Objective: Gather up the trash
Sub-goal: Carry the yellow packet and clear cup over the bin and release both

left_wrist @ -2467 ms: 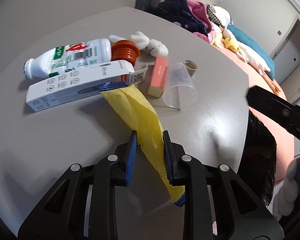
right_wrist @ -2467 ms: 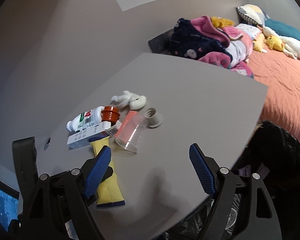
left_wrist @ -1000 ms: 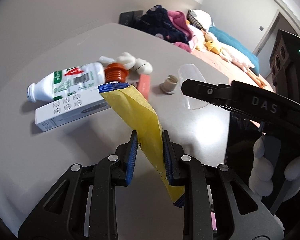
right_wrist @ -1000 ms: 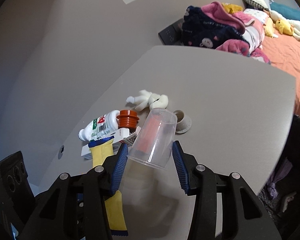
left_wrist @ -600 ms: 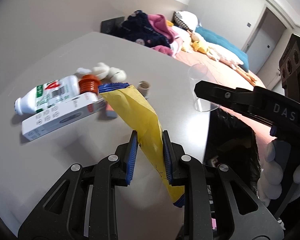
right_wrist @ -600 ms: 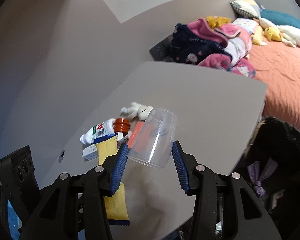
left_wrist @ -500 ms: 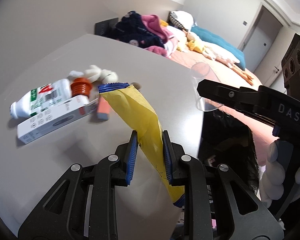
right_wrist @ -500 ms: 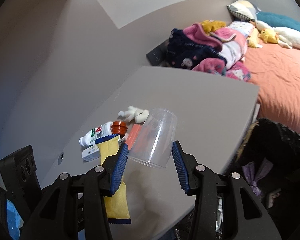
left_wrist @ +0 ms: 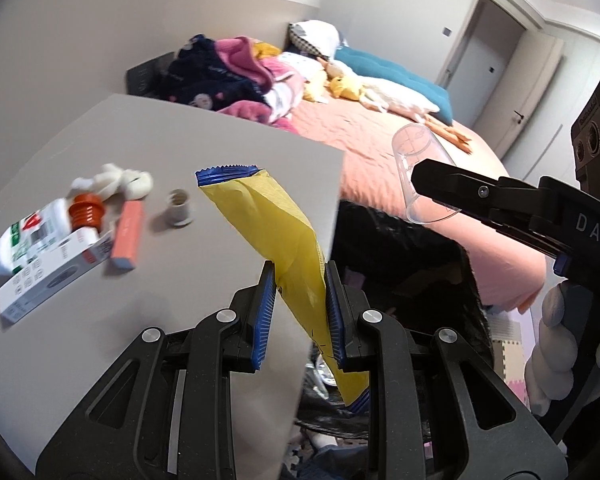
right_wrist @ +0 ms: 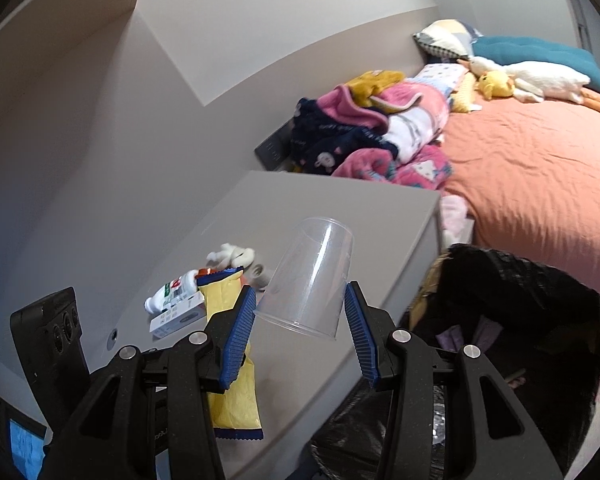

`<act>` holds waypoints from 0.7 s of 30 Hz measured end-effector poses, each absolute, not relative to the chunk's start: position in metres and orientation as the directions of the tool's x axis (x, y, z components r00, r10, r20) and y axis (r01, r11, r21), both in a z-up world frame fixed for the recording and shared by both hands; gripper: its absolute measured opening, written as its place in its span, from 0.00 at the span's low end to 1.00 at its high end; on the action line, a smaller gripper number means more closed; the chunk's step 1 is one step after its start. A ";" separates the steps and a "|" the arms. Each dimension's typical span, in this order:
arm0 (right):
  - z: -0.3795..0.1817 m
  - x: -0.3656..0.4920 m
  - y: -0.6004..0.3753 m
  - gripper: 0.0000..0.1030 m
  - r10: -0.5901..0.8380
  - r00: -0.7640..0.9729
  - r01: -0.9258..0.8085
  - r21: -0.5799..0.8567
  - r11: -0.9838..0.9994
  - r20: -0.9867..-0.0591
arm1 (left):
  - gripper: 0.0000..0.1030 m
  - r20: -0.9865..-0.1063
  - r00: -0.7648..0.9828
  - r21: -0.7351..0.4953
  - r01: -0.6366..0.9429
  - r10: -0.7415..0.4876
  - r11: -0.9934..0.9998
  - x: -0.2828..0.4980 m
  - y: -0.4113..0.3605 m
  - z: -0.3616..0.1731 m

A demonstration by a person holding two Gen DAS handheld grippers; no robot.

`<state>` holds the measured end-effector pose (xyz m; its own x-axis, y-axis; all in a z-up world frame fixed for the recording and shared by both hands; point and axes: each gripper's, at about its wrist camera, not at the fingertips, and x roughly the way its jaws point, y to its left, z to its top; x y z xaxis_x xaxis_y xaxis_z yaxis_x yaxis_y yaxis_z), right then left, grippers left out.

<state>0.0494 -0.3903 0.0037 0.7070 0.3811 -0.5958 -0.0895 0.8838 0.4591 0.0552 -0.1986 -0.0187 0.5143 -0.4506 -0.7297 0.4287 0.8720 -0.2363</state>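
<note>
My left gripper (left_wrist: 300, 312) is shut on a yellow snack wrapper (left_wrist: 276, 232) with blue ends, held in the air over the grey table's right edge. My right gripper (right_wrist: 300, 328) is shut on a clear plastic cup (right_wrist: 308, 280), held upside down above the table edge; the cup also shows in the left wrist view (left_wrist: 420, 176). A black trash bag (right_wrist: 512, 308) stands open beside the table, below and right of both grippers; it also shows in the left wrist view (left_wrist: 404, 256). The wrapper shows in the right wrist view (right_wrist: 228, 360).
On the grey table (left_wrist: 112, 320) lie a white bottle with an orange cap (left_wrist: 32, 228), a white box (left_wrist: 52, 272), a pink bar (left_wrist: 128, 236), a small grey cap (left_wrist: 178, 208) and crumpled white tissue (left_wrist: 116, 180). A bed with an orange sheet (right_wrist: 540, 168) and piled clothes lies beyond.
My right gripper closed on the clear cup and lifted it off the table toward the bag. My left gripper carried the yellow wrapper right, toward the table edge and bag.
</note>
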 end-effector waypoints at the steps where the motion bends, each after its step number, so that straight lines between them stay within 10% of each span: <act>1: 0.004 0.047 -0.395 0.46 0.374 0.712 -0.082 0.458 0.885 -0.595 | 0.23 -0.729 0.510 -0.237 0.438 -0.457 0.867 0.056 -0.203 -0.018; 21: 0.013 -0.002 -0.481 0.47 0.234 0.790 0.070 0.463 0.884 -0.567 | 0.26 -0.727 0.398 -0.252 0.603 -0.559 0.757 0.044 -0.291 -0.015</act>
